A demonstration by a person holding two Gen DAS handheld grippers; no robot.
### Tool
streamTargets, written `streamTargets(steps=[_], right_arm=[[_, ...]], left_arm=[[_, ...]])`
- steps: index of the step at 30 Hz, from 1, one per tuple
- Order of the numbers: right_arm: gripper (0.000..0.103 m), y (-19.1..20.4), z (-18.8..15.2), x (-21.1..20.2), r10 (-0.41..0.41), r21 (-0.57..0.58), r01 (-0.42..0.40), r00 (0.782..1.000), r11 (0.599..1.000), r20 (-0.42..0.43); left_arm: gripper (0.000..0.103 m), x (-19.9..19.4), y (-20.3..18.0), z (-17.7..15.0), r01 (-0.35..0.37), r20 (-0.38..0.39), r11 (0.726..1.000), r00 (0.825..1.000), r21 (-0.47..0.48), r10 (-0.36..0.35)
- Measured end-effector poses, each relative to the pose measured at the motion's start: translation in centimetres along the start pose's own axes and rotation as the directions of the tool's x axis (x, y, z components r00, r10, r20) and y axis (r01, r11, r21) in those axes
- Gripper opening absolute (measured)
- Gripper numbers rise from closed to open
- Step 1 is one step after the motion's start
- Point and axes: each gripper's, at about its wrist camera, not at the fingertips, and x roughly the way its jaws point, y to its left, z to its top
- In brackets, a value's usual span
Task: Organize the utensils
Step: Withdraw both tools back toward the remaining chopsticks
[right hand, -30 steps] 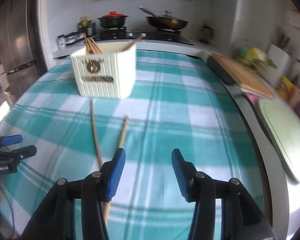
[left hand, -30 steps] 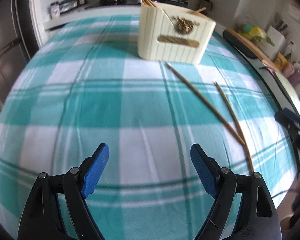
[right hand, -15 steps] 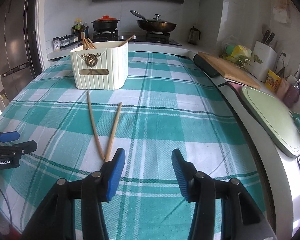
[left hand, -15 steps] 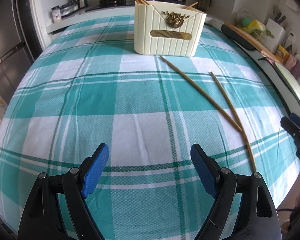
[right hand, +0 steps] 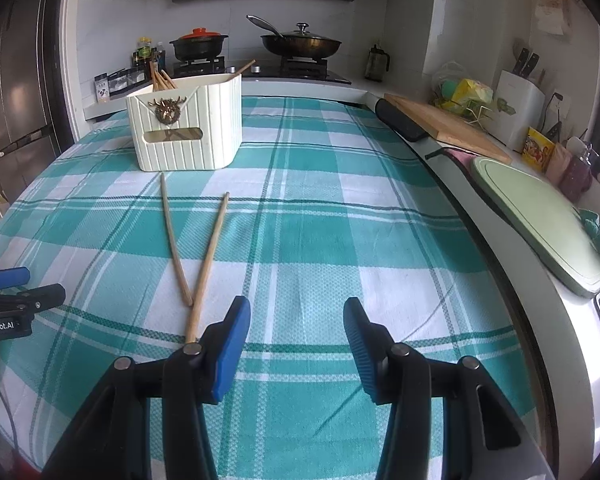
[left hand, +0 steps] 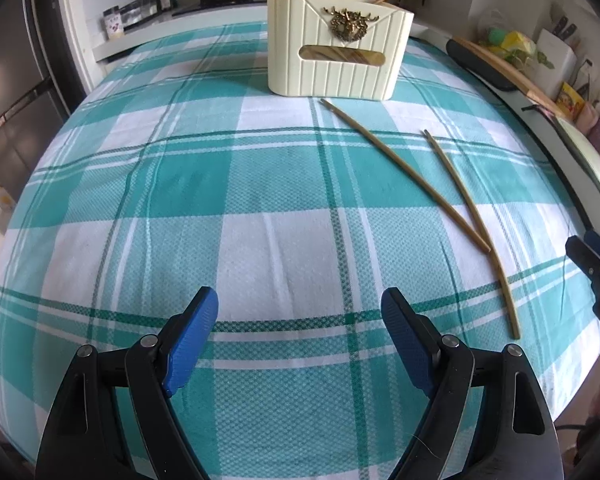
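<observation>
Two wooden chopsticks lie in a V on the teal checked tablecloth: one (left hand: 404,170) (right hand: 175,238) and the other (left hand: 472,220) (right hand: 208,260). A cream utensil holder (left hand: 338,46) (right hand: 186,124) with a brass stag emblem stands behind them and holds several chopsticks. My left gripper (left hand: 300,332) is open and empty, left of the chopsticks. My right gripper (right hand: 296,344) is open and empty, just right of the near ends of the chopsticks. Each gripper shows at the edge of the other's view: the right one (left hand: 596,264), the left one (right hand: 16,292).
The tablecloth (right hand: 340,220) covers the table. A counter on the right holds a green board (right hand: 540,216), a wooden cutting board (right hand: 444,124) and a knife block (right hand: 520,108). A stove with a pot (right hand: 198,44) and a pan (right hand: 300,42) is behind.
Both views have steadied and closed in slightly on the table. The chopsticks and the holder have not moved. Both grippers stay open.
</observation>
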Motion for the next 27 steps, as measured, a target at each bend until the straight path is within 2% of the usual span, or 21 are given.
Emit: streamTargets(steps=[9,15,20,23,27], right_arm=[[0.050,-0.2,-0.4,0.2,0.002,0.006,-0.002,1.000,1.000,-0.006],[0.050,-0.3,-0.9,0.5,0.017,0.029,-0.016,1.000,0.999,-0.010],[0.050,-0.5,-1.0,0.2,0.022,0.032,-0.022,1.000,0.999,-0.002],[0.050,-0.7,-1.3,-0.1,0.018,0.032,-0.018,1.000,0.999,0.002],[0.050,-1.2,-2.0,-0.3,0.009,0.030,-0.009,1.000,1.000,-0.004]], left_arm=[[0.086,0.6,-0.1,0.2,-0.008,-0.011,1.000,1.000,-0.021,0.007],[0.086,2.0,-1.0,3.8,0.043,0.007,0.995,0.999,-0.095,-0.043],[0.086,4.7,-3.6,7.3,0.061,-0.002,0.990,0.998,-0.125,-0.061],[0.086,6.4,-5.6,8.7,0.022,-0.003,0.994,1.000,-0.108,-0.022],[0.086,8.6,-7.3,9.1,-0.104,-0.022,0.994,0.994,-0.030,0.103]])
